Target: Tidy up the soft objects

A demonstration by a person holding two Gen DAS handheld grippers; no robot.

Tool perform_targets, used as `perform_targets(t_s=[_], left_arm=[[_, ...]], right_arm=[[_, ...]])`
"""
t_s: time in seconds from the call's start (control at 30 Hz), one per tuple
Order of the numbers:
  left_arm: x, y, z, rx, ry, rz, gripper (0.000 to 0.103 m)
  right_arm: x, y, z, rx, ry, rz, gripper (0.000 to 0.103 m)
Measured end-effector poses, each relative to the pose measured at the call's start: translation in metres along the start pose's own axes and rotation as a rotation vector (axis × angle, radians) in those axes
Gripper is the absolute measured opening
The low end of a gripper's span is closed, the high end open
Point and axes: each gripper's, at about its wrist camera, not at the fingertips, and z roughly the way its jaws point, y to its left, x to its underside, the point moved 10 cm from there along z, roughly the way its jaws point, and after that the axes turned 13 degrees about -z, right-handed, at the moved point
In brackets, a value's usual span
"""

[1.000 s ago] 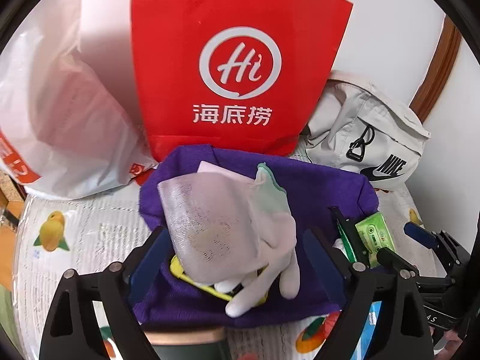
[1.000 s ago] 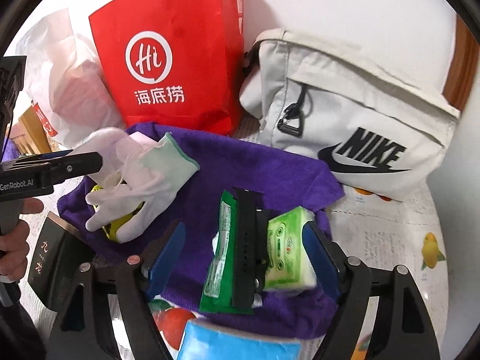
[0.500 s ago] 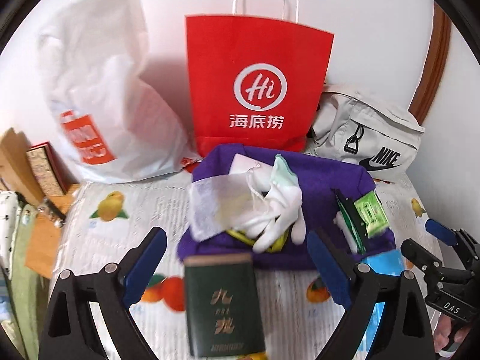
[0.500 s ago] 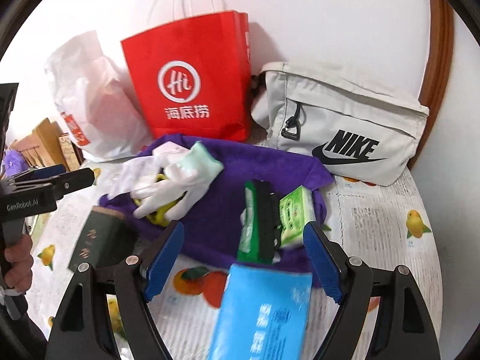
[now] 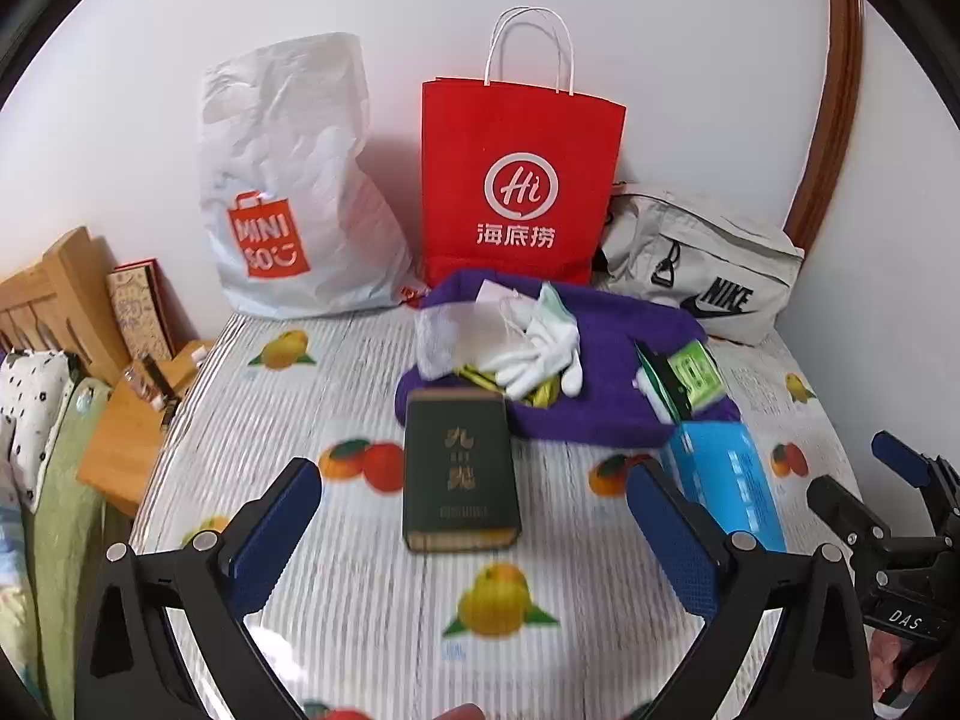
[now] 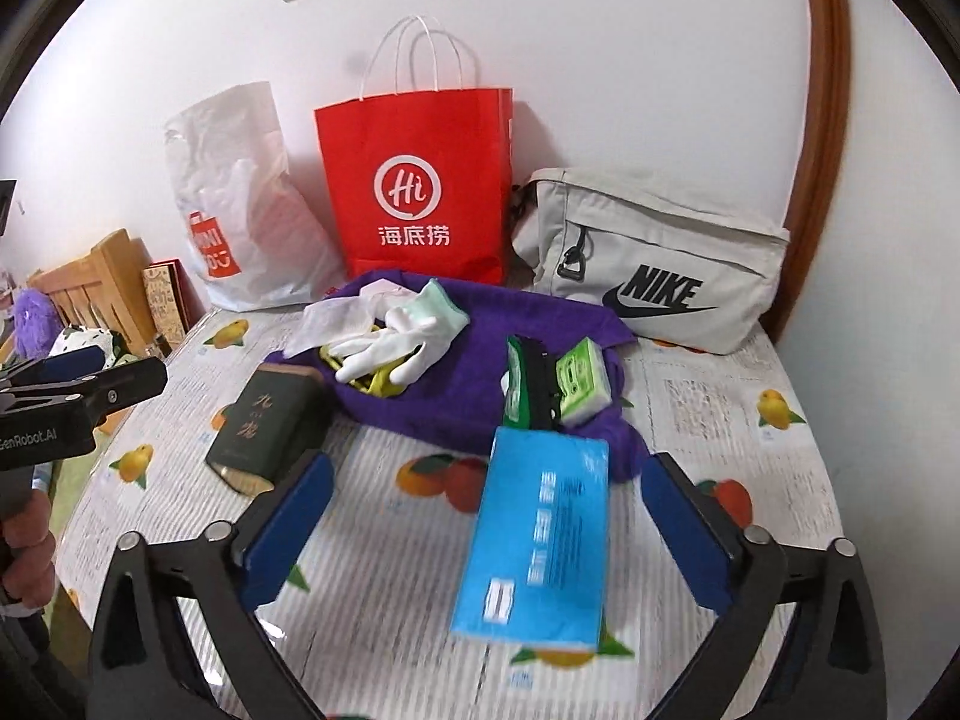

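The purple cloth (image 5: pixel 606 354) lies well ahead of both pairs of jaws, limp and light by the look of it, best pinched at a bunched edge. On it, the white gloves (image 5: pixel 534 354) should crumple under the pads, so grip the cuff. The left gripper (image 5: pixel 474 516) and right gripper (image 6: pixel 486 516) are both opening wide, nothing between them.

both grippers pulled back, jaws opening

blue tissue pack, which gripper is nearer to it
Right. The blue tissue pack lies between the right gripper's opening jaws; the left gripper sits beside it, around the green box.
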Motion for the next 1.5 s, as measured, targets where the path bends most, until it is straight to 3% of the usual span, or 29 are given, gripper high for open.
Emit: perform_targets(t_s=[0.27, 0.43, 1.5], left_arm=[[0.031, 0.012, -0.037, -0.005, -0.005, -0.040, 0.103], [0.047, 0.010, -0.053, -0.006, -0.007, -0.013, 0.103], [0.100, -0.002, -0.107, -0.010, -0.086, 0.051, 0.103]], right_arm=[[0.024, 0.009, -0.050, 0.025, -0.027, 0.018, 0.103], [0.039, 0.007, -0.072, 0.038, -0.023, 0.045, 0.103], [0.098, 0.015, -0.125, 0.079, -0.046, 0.049, 0.103]])
